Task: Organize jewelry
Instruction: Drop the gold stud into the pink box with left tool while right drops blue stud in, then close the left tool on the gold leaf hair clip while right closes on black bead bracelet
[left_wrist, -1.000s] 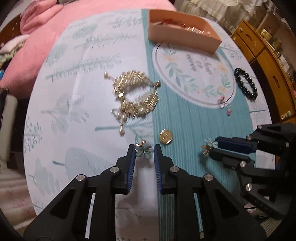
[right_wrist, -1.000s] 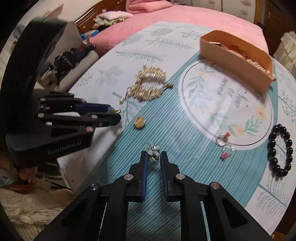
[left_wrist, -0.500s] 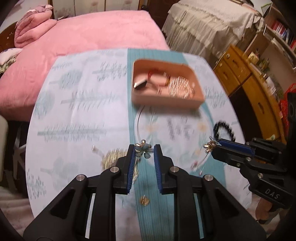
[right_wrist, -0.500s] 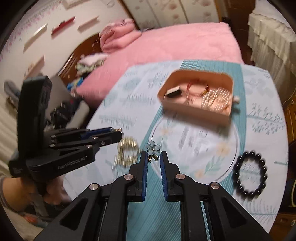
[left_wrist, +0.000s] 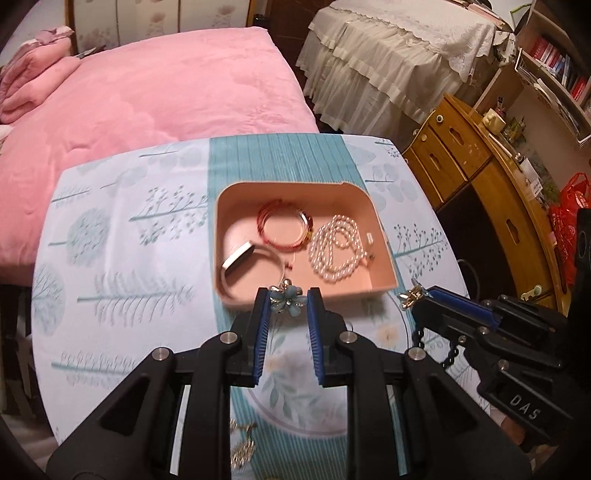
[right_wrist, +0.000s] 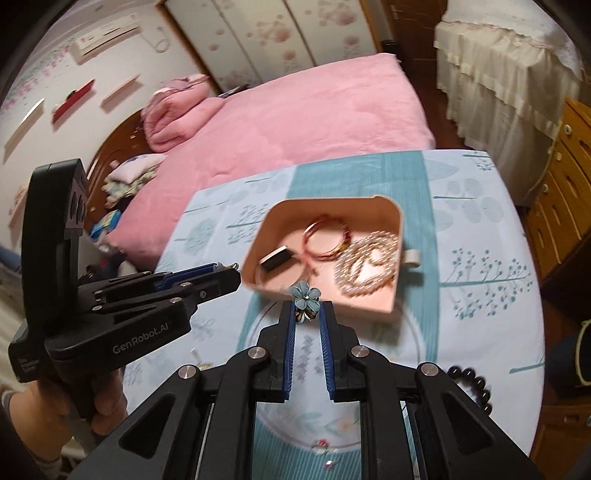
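My left gripper (left_wrist: 283, 303) is shut on a pale blue flower earring (left_wrist: 285, 302) and holds it above the table at the near wall of the pink jewelry tray (left_wrist: 303, 306). My right gripper (right_wrist: 305, 306) is shut on a matching blue flower earring (right_wrist: 305, 295), also raised just short of the tray (right_wrist: 369, 314). Each gripper shows in the other's view, the right one (left_wrist: 413, 297) with its gold clasp, the left one (right_wrist: 231, 271) to the tray's left. The tray holds a red bangle (left_wrist: 284, 227), a pearl necklace (left_wrist: 338, 251) and a white band (left_wrist: 247, 262).
A black bead bracelet (right_wrist: 471, 382) lies at the right on the table, a small ring (right_wrist: 321, 445) near the front, gold earrings (left_wrist: 242, 443) below my left gripper. A pink bed (left_wrist: 147, 92) lies beyond the table, wooden drawers (left_wrist: 480, 177) to the right.
Both grippers have risen from the tablecloth with their flower earrings and moved forward to the pink tray, which now lies just beyond the fingertips.
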